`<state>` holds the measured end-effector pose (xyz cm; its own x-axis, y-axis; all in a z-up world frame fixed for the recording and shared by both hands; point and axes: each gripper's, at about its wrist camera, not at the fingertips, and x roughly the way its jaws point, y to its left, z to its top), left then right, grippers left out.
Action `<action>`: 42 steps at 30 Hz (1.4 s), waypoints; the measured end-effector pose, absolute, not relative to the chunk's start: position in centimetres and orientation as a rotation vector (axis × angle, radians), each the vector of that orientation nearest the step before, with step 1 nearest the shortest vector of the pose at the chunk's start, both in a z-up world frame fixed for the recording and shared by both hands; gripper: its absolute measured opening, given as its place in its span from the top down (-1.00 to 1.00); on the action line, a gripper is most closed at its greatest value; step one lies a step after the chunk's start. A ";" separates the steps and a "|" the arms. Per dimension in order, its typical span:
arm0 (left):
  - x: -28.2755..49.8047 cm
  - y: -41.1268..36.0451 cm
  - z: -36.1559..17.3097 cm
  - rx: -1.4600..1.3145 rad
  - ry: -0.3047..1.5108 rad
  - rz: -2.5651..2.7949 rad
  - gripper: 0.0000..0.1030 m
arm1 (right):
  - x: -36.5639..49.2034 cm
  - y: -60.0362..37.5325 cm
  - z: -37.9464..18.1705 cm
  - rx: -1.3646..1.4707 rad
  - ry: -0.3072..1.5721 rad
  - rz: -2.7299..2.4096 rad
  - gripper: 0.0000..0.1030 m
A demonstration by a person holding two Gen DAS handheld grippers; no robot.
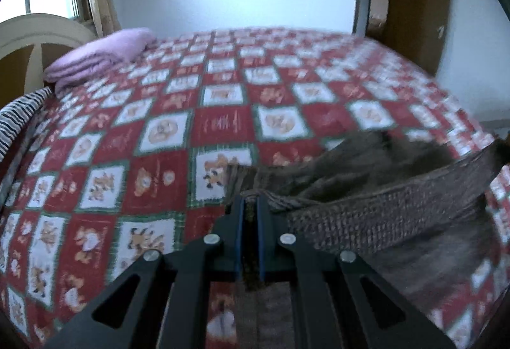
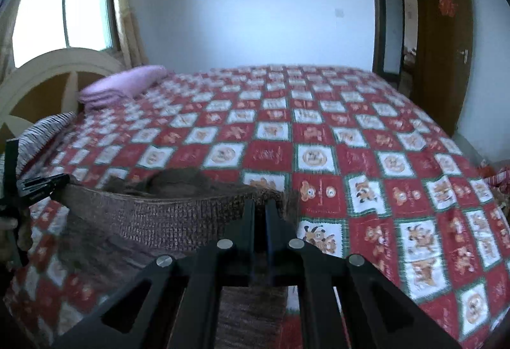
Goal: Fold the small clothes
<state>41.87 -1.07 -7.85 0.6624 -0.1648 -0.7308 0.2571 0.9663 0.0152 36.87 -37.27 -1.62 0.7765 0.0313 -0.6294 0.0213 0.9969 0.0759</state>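
Nearest the left wrist camera, the left claw has its two black fingers nearly closed, blue pads pinching one end of the ribbed waistband of a small brown knitted garment. Brown fabric shows in the narrow gap between the pads and hangs below them. From the claw, the waistband stretches away to the right as a taut band, and the rest of the garment sags behind and beneath it, blurred.

In the right wrist camera, the right claw is likewise almost closed on the other end of the same waistband, with brown cloth caught between its fingers. The brown knitted garment runs left from there to the left claw, seen at the far left edge with the person's hand dimly visible below it. The garment is held up just above the bed, spread between the two claws, its lower part drooping toward the bedspread.

The bed is covered with a red, white and green checked bedspread printed with cartoon bears and dogs. Toward the head of the bed lies a folded lilac blanket, and beside it a striped pillow at the left edge. Behind them stands a cream curved headboard under a window. A brown wooden door stands open on the right wall.
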 end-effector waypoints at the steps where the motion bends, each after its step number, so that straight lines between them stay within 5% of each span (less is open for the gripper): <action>1: 42.5 -1.1 -8.9 0.117 0.834 -0.215 0.73 | 38.0 -37.5 -2.8 0.094 0.714 0.011 0.90; 4: 43.1 -1.2 -10.7 0.134 0.874 -0.146 0.65 | 41.3 -38.7 -6.9 0.124 0.800 -0.012 0.87; 6: 42.1 -0.7 -10.9 0.134 0.865 -0.149 0.49 | 41.7 -38.8 -8.2 0.118 0.816 -0.040 0.60; 8: 40.0 -0.1 -10.5 0.183 0.812 -0.129 0.05 | 40.9 -38.2 -8.6 0.084 0.828 -0.048 -0.45; 9: 38.6 0.1 -10.2 0.205 0.779 -0.123 -0.32 | 40.3 -37.8 -8.6 0.066 0.823 -0.045 -0.53; 10: 38.0 0.1 -10.2 0.225 0.762 -0.121 -0.56 | 39.6 -37.2 -8.6 0.042 0.818 -0.035 -0.53; 14: 36.5 -1.0 -11.7 0.386 0.761 -0.126 -0.61 | 38.9 -33.5 -10.5 -0.174 0.898 -0.004 -0.53; 19: 39.3 -3.2 -11.5 0.494 0.696 -0.026 -0.91 | 42.1 -32.1 -10.6 -0.216 0.891 -0.004 -0.53; 27: 46.3 1.5 -9.5 0.236 0.791 0.148 -0.89 | 48.9 -34.0 -4.4 -0.143 0.733 -0.172 -0.53; 33: 43.3 3.4 -11.7 0.241 0.844 0.111 -0.95 | 45.4 -34.2 -7.6 -0.189 0.789 -0.139 -0.53; 42: 34.5 4.8 -10.3 0.093 0.802 -0.072 -0.93 | 33.8 -38.7 -9.3 0.139 0.840 -0.057 -0.53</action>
<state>34.45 4.83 -10.31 0.6931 -0.0295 -0.7202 0.1000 0.9934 0.0555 33.81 -38.74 -9.28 0.6664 0.0049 -0.7455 0.1048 0.9894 0.1002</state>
